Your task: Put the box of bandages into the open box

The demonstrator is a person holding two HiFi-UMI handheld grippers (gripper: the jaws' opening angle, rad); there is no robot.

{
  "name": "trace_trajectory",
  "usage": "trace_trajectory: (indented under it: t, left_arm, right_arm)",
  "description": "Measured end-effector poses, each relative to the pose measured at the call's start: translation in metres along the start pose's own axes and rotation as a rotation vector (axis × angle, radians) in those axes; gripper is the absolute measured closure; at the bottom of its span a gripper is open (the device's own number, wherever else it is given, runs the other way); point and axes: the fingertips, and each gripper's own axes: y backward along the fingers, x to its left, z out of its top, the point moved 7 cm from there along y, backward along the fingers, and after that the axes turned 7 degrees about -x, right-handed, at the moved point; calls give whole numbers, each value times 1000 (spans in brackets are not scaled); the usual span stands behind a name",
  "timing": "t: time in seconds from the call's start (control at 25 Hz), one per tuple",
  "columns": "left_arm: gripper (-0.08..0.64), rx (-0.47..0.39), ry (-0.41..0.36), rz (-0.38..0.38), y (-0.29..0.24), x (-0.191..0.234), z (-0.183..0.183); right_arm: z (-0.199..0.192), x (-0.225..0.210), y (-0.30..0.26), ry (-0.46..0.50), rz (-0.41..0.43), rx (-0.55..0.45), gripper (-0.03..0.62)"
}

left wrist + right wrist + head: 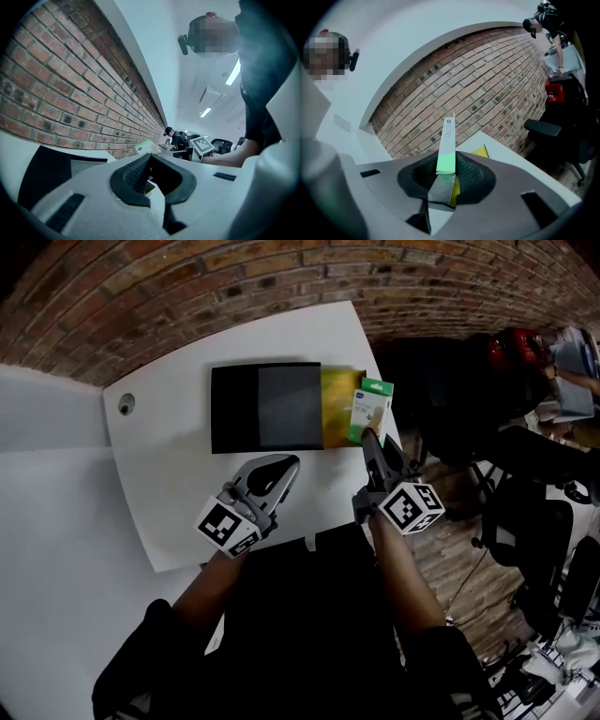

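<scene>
The right tongs (369,437) grip the box of bandages (372,409) only by its lower end, just above the right edge of the counter (178,484). I think it can tilt, slip out and fall off that edge. A yellow sheet (337,401) lies between it and the open box (234,409). The left tongs (284,467), closed and empty, hover near the front edge, out of the way.

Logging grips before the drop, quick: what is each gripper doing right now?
Left gripper: closed, nothing between its jaws.
Right gripper: closed on the box of bandages.
</scene>
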Motion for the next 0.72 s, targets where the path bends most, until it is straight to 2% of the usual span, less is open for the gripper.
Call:
trace_trajectory:
  t: [0.44, 0.72]
  left_arm:
    - [545, 21, -1, -11, -7, -1, -10]
    - [545, 39, -10, -27, -10, -7, -18]
  right_arm:
    - [-27, -19, -27, -106, -51, 137, 500]
    - [-38, -26, -38, -120, -83, 194, 500]
